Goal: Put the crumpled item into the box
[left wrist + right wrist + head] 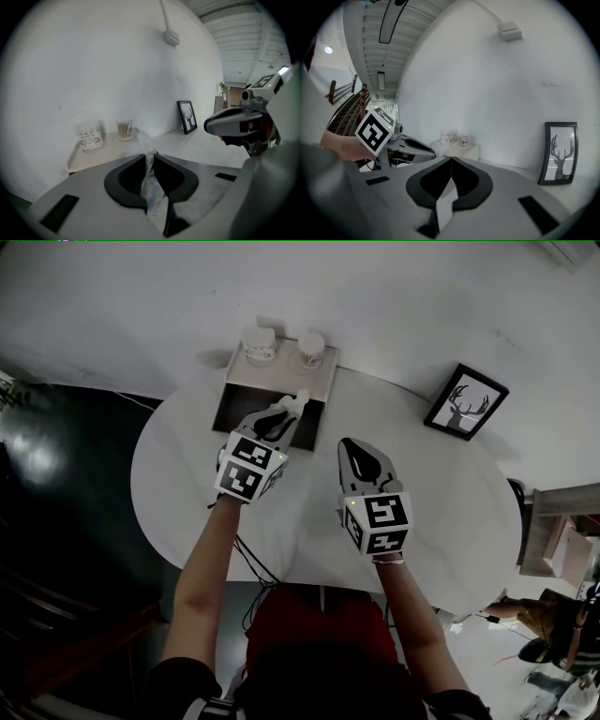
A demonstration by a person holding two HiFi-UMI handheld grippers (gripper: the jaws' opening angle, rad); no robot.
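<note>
A crumpled, pale translucent item [299,401] is pinched between the jaws of my left gripper [286,412]. It hangs over the dark opening of the box [236,413] at the back of the round white table [450,512]. In the left gripper view the item [144,140] sticks out past the tips of the left gripper [149,161], which is shut on it. My right gripper [349,442] hovers over the table to the right of the box. Its jaws meet with nothing between them in the right gripper view [451,161].
Two small jars [259,343] [310,349] stand on the beige top at the back of the box, against the white wall. A framed deer picture [466,401] leans at the table's back right. The table's curved edge drops to a dark floor on the left.
</note>
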